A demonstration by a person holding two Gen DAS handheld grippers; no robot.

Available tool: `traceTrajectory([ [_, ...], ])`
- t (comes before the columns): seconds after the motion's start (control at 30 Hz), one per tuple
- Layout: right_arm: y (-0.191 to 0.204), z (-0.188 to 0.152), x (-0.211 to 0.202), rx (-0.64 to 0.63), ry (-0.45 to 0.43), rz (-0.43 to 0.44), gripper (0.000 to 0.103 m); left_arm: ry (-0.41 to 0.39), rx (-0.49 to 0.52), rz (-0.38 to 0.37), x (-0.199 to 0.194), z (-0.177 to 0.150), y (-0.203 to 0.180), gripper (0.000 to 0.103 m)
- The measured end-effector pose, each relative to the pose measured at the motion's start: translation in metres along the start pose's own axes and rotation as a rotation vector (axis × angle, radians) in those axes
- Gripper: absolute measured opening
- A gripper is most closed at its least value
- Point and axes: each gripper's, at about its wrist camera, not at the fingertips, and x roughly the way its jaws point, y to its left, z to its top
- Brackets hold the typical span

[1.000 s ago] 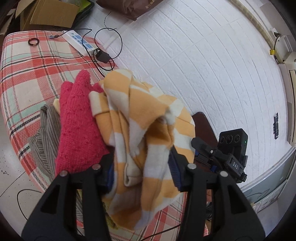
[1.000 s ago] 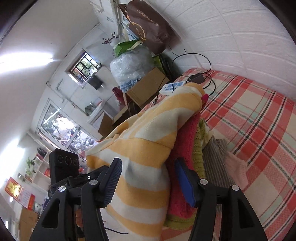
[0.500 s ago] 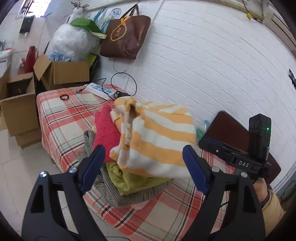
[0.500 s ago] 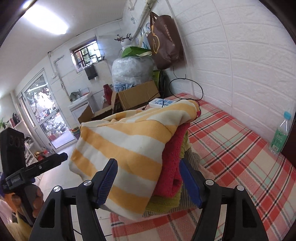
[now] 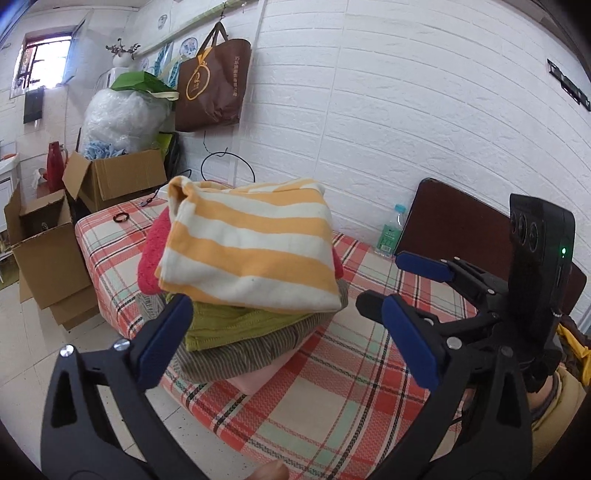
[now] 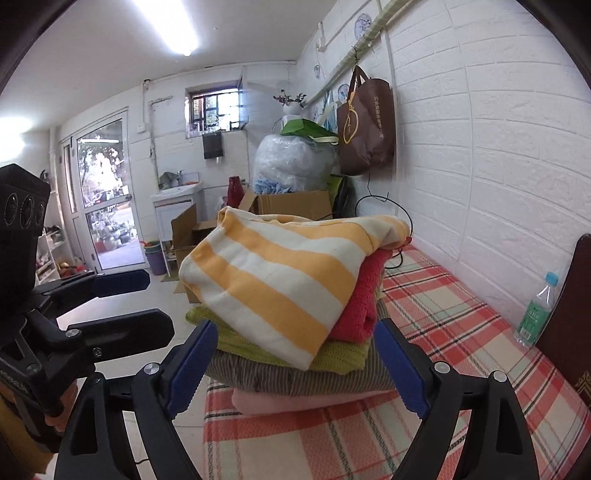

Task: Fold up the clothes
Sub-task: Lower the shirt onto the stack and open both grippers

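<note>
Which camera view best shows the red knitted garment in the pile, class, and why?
The right wrist view: the red knitted garment shows its folded side under the striped top. The left wrist view shows only a red edge beside the stripes.

light: bright, even | sources: ceiling tube lamp (image 6: 166, 27) glaring white, daylight through glass door (image 6: 105, 195) and window (image 5: 44, 59) | shadows: soft, faint | focus: sharp overall | distortion: strong fisheye, wall lines bowed, dark vignette at corners
</note>
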Motion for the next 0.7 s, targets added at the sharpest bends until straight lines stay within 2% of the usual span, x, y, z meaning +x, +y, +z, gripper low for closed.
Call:
traceTrajectory([
  [0.2,-0.001,-0.003,-0.001,0.005,0.012,0.021,0.090,0.021,-0.035,0.013,-0.001,-0.003,0.005,0.103],
  [0.27,0.000,-0.004,0.001,0.003,0.021,0.027,0.090,0.036,-0.032,0.017,0.002,-0.006,0.003,0.102],
  [0.53,-0.005,-0.007,0.003,0.036,0.039,0.008,0.090,-0.001,0.016,0.061,0.002,-0.007,-0.007,0.102],
  [0.7,-0.006,-0.007,0.002,0.043,0.041,0.005,0.091,0.027,-0.002,0.069,0.004,-0.005,-0.007,0.103],
])
